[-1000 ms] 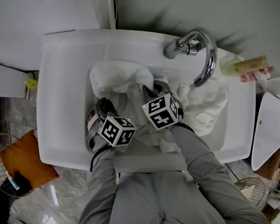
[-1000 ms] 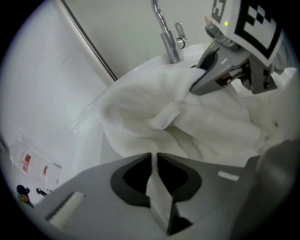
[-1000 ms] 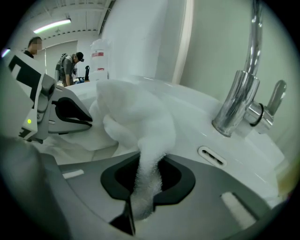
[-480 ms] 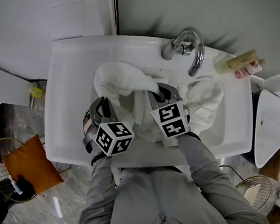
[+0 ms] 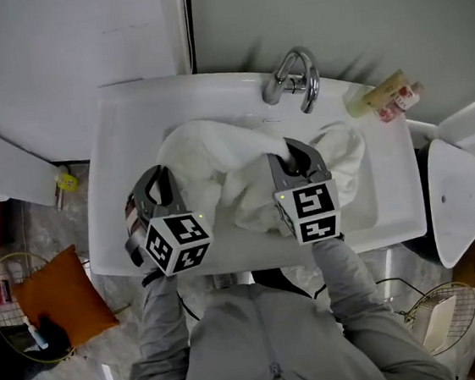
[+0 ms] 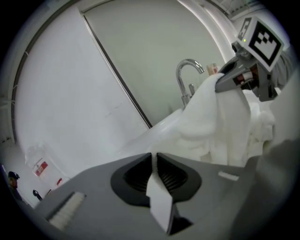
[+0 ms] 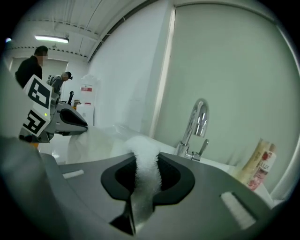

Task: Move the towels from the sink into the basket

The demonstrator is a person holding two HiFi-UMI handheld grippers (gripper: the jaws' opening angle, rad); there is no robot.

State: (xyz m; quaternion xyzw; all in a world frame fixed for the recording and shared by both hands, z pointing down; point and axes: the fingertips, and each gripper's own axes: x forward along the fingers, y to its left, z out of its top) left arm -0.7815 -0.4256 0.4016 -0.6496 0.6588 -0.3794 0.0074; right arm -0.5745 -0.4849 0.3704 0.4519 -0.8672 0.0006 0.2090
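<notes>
In the white sink (image 5: 110, 178), a heap of crumpled towels (image 5: 216, 149).

Light grey sleeves (image 5: 160, 321) cover both arms, matching the grey garment below. The left tool (image 5: 161, 173) and right tool (image 5: 291, 148) are grey plastic shells with ribbed black pads (image 6: 172, 176), each carrying a white cube (image 5: 177, 244) of black square markers at its 6 o'clock end.

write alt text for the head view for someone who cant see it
Seen from above, the left gripper and right gripper each pinch a white towel, holding it over a white sink. A faucet stands at the back rim, with bottles to its right.
</notes>
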